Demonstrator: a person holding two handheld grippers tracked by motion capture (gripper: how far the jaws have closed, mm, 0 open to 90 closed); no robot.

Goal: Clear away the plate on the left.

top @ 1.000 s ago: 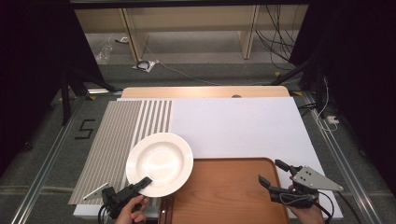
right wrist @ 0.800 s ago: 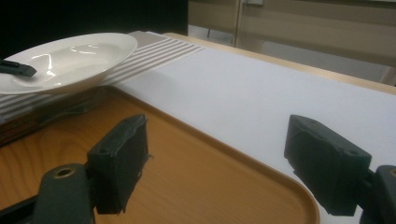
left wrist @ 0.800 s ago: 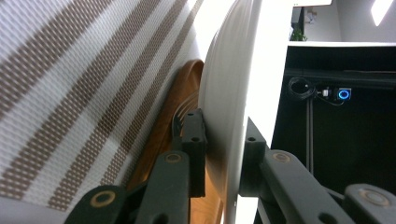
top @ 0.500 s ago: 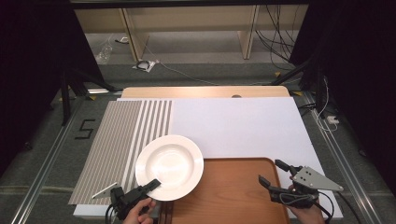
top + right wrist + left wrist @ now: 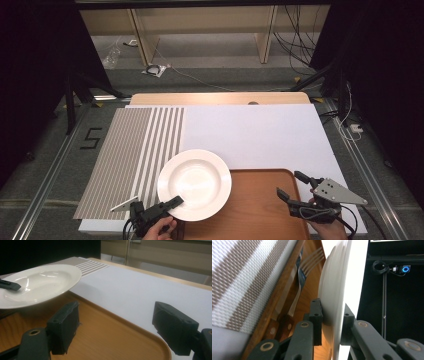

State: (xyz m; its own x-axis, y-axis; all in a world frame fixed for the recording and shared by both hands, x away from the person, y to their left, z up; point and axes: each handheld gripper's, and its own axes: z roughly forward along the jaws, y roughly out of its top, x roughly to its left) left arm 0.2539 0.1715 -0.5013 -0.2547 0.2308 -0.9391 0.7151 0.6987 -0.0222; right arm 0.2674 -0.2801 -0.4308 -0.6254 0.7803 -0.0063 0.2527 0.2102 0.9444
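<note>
The left claw (image 5: 176, 202) has the white plate (image 5: 195, 184) pinched by its near rim, one jaw above and one below, and holds it over the left edge of the wooden tray (image 5: 255, 210), half above the striped mat (image 5: 130, 160). A fork and knife (image 5: 294, 300) lie under it. The right claw (image 5: 292, 190) hovers spread open above the tray, gripping nothing. To my eye the plate wants keeping level and lifted clear of the cutlery, then lowering gently onto bare wood before the pinch is let go.
</note>
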